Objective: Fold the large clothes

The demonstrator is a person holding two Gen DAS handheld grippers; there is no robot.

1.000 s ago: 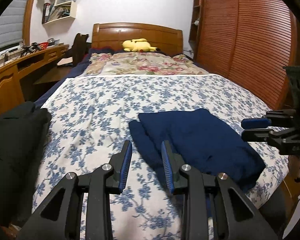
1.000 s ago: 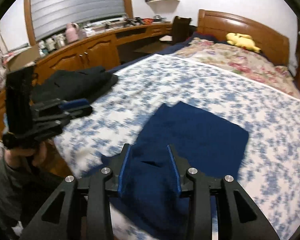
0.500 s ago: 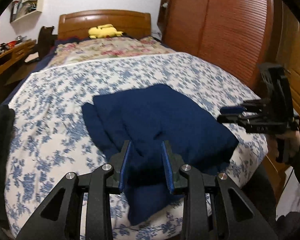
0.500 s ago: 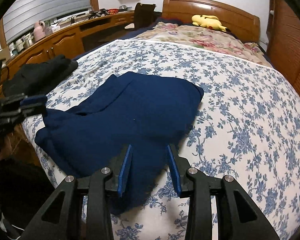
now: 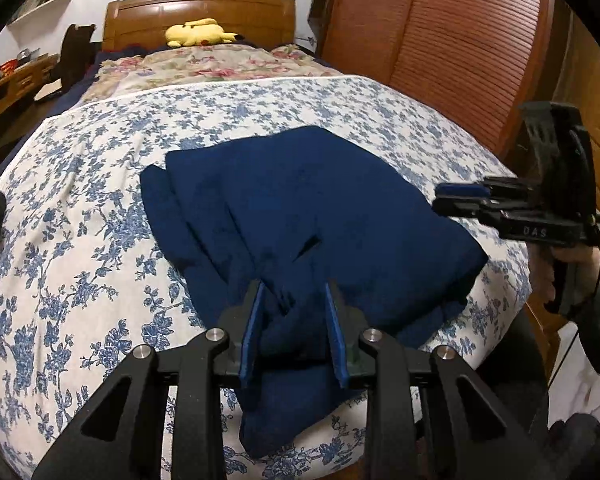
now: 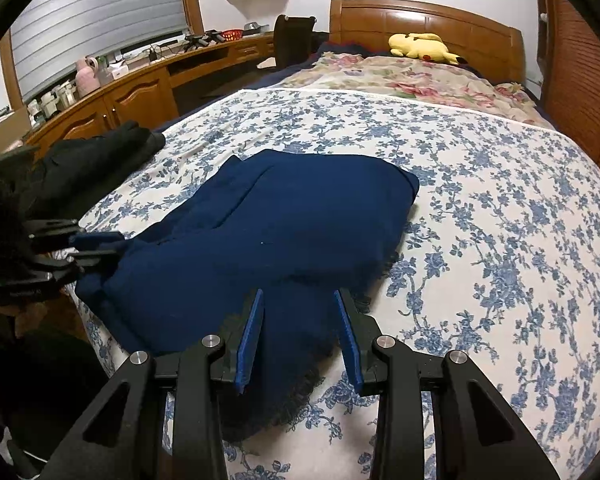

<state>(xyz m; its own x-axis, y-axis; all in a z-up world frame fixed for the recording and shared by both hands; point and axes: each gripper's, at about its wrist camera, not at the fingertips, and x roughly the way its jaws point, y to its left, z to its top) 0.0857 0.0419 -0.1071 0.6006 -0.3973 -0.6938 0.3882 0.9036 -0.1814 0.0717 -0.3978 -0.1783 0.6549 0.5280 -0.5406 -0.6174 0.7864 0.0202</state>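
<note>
A navy blue garment (image 5: 308,224) lies partly folded on the flowered bedspread (image 5: 80,272), its near end hanging over the bed's foot edge. It also shows in the right wrist view (image 6: 284,236). My left gripper (image 5: 294,334) is open, its fingers on either side of the garment's near left end. My right gripper (image 6: 298,338) is open over the near right end. The right gripper shows from the side in the left wrist view (image 5: 464,198), and the left gripper in the right wrist view (image 6: 96,248) at the garment's left corner.
A black garment (image 6: 88,160) lies at the bed's left side. A yellow plush toy (image 6: 420,46) sits by the wooden headboard (image 5: 200,12). A wooden desk (image 6: 132,88) runs along the left wall, a louvred wardrobe (image 5: 440,40) along the right.
Both grippers have come down and in over the garment's near end. The garment looks unmoved, and both stay open.
</note>
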